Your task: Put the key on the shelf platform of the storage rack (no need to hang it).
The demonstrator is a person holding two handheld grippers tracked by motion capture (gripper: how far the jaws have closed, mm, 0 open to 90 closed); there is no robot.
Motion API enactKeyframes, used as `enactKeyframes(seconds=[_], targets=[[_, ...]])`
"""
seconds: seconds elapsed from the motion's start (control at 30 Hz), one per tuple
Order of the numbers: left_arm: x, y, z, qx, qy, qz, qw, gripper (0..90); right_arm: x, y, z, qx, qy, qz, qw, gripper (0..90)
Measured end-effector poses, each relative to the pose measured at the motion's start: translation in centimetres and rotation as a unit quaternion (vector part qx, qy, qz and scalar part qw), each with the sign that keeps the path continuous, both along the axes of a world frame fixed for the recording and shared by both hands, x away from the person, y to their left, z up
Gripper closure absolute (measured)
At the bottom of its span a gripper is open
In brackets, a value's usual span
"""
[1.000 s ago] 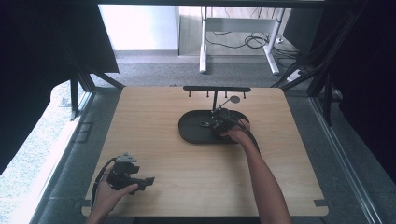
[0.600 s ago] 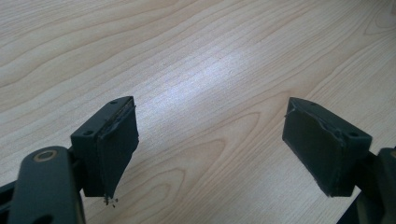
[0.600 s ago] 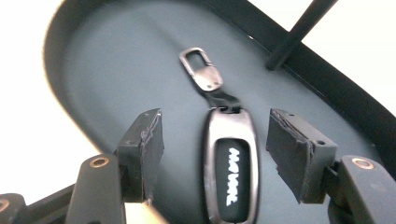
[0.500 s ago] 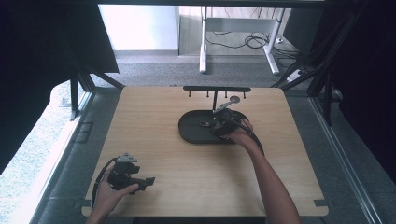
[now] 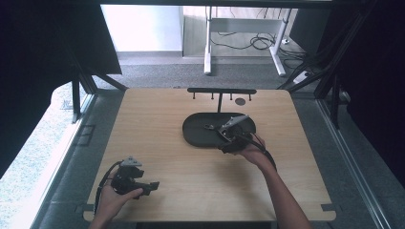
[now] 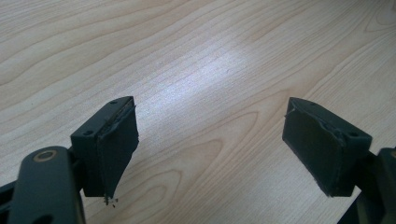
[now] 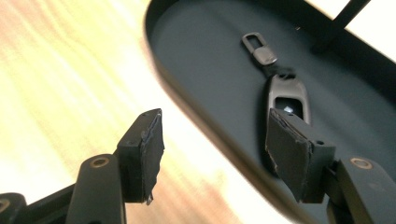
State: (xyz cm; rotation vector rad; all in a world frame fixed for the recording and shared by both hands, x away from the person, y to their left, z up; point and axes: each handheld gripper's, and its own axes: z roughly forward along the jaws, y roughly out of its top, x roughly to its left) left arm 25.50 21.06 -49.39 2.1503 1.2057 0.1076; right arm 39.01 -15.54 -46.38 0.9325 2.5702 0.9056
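Lying flat in the tray (image 7: pixel 196 100), near its middle: key fob (image 7: pixel 280 88), clip end pointing away from the stand post. Right gripper (image 7: pixel 212 156) hanging released just over the tray's near rim, jaws having just been opening, nothing between them, pulling back from the fob since a second ago. Suggesting the placing is done. Left gripper (image 6: pixel 210 140) resting released, well apart from the tray, on the table (image 5: pixel 157 124).

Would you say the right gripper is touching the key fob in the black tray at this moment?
Apart. In the right gripper view, the right gripper has open jaws with nothing between them, and the key fob lies beyond them in the tray.
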Motion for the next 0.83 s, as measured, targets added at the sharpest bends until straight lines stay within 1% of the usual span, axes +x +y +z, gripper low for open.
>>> enactKeyframes(seconds=[0.03, 0.1, 0.13, 0.17, 0.2, 0.23, 0.3, 0.33, 0.37, 0.4, 0.47, 0.53, 0.57, 0.6, 0.7, 0.77, 0.8, 0.83], targets=[[0.0, 0.0, 0.0, 0.000, 0.000, 0.000, 1.0000, 18.5, -0.4, -0.2, -0.1, 0.004, -0.003, 0.004, 1.0000, 37.0], [0.0, -0.1, 0.0, 0.002, 0.001, 0.000, 1.0000, 18.5, -1.4, -0.5, -0.3, 0.012, -0.001, 0.005, 0.9999, 36.9], [0.0, -0.1, 0.0, 0.001, 0.002, -0.001, 1.0000, 18.5, -2.3, -0.8, -0.8, 0.021, -0.001, 0.009, 0.9997, 36.9], [0.0, -0.1, 0.0, 0.002, 0.001, -0.001, 1.0000, 18.5, -2.7, -1.0, -0.9, 0.022, 0.000, 0.011, 0.9997, 36.9], [0.0, -0.1, 0.0, 0.002, 0.001, -0.001, 1.0000, 18.5, -2.7, -1.0, -0.9, 0.022, 0.000, 0.011, 0.9997, 36.9], [0.0, -0.2, 0.0, 0.002, 0.001, -0.002, 1.0000, 18.5, -3.7, -1.4, -1.6, 0.026, 0.002, 0.010, 0.9996, 36.8], [-0.1, -0.2, 0.0, 0.002, 0.002, 0.000, 1.0000, 18.5, -4.5, -1.8, -2.1, 0.028, 0.003, 0.010, 0.9996, 36.8], [-0.1, -0.2, 0.0, 0.002, 0.002, 0.000, 1.0000, 18.5, -4.5, -1.8, -2.1, 0.028, 0.003, 0.010, 0.9996, 36.8], [-0.1, -0.2, 0.0, 0.003, 0.003, -0.001, 1.0000, 18.5, -4.9, -2.0, -2.3, 0.030, 0.004, 0.008, 0.9995, 36.8], [-0.1, -0.3, 0.0, 0.004, 0.003, -0.001, 1.0000, 18.5, -5.7, -2.6, -2.9, 0.035, 0.006, 0.005, 0.9994, 37.0], [-0.1, -0.3, 0.0, 0.003, 0.002, -0.001, 1.0000, 18.5, -5.8, -2.8, -3.1, 0.037, 0.005, 0.005, 0.9993, 37.2], [-0.1, -0.4, 0.0, 0.004, 0.001, -0.002, 1.0000, 18.5, -6.2, -3.3, -3.5, 0.030, 0.007, -0.001, 0.9995, 37.2], [-0.1, -0.4, 0.0, 0.004, 0.001, -0.002, 1.0000, 18.5, -6.2, -3.3, -3.5, 0.030, 0.007, -0.001, 0.9995, 37.2], [-0.2, -0.4, 0.1, 0.004, 0.000, -0.002, 1.0000, 18.5, -6.4, -3.7, -3.4, 0.040, 0.002, -0.006, 0.9992, 37.4], [-0.2, -0.4, 0.1, 0.004, -0.002, -0.003, 1.0000, 18.5, -6.6, -4.0, -3.0, 0.049, -0.012, -0.011, 0.9987, 37.2], [-0.2, -0.4, 0.1, 0.004, -0.001, -0.002, 1.0000, 18.5, -6.7, -4.2, -2.8, 0.054, -0.015, -0.013, 0.9984, 36.9], [-0.2, -0.4, 0.1, 0.004, -0.002, -0.002, 1.0000, 18.5, -6.9, -4.7, -2.7, 0.056, -0.028, -0.023, 0.9978, 35.3], [-0.2, -0.4, 0.1, 0.004, -0.002, -0.002, 1.0000, 18.5, -6.9, -4.7, -2.7, 0.056, -0.028, -0.023, 0.9978, 35.3]])
